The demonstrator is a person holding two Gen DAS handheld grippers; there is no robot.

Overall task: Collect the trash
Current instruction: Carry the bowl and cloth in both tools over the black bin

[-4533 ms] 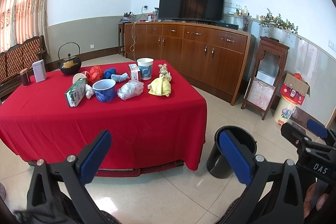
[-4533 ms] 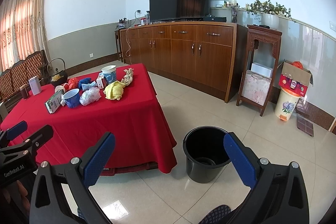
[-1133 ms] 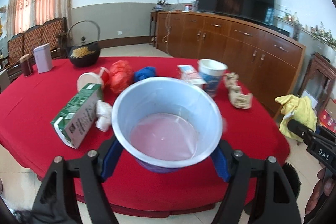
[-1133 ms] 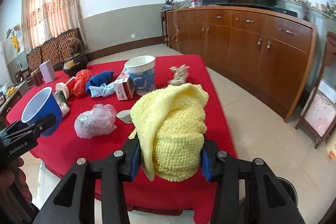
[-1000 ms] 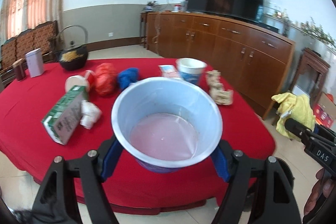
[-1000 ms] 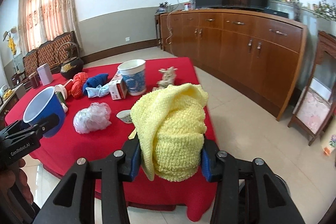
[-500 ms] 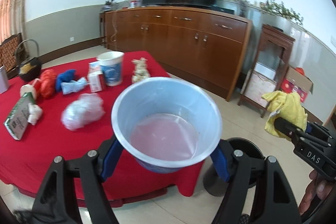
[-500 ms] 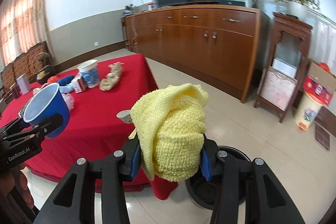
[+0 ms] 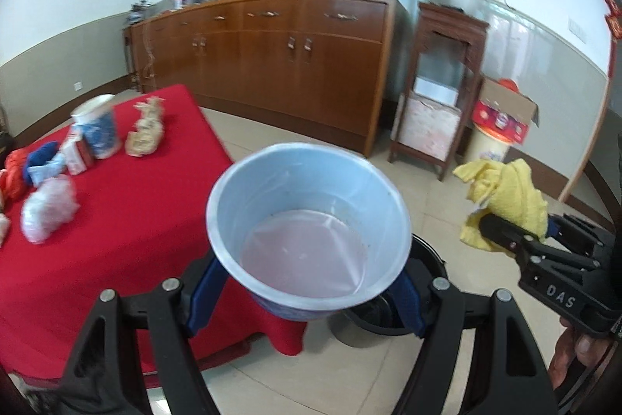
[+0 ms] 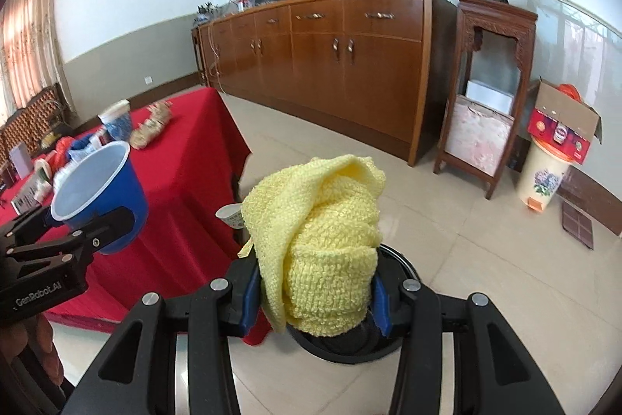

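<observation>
Your left gripper (image 9: 307, 292) grips the blue cup (image 9: 309, 228); your right gripper (image 10: 315, 302) clamps the yellow cloth (image 10: 322, 240). Black bin (image 10: 400, 269) sits mostly hidden beneath: release off-centre and either may land on the floor.

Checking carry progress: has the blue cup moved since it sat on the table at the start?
Yes. The blue cup is off the red table, held in the left claw near the black bin.

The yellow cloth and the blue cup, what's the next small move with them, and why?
Probably carry both a little further over the black bin before letting go. The right tool clamps the yellow knitted cloth with the bin just below it, and the left tool holds the blue cup at the bin's near edge.
</observation>
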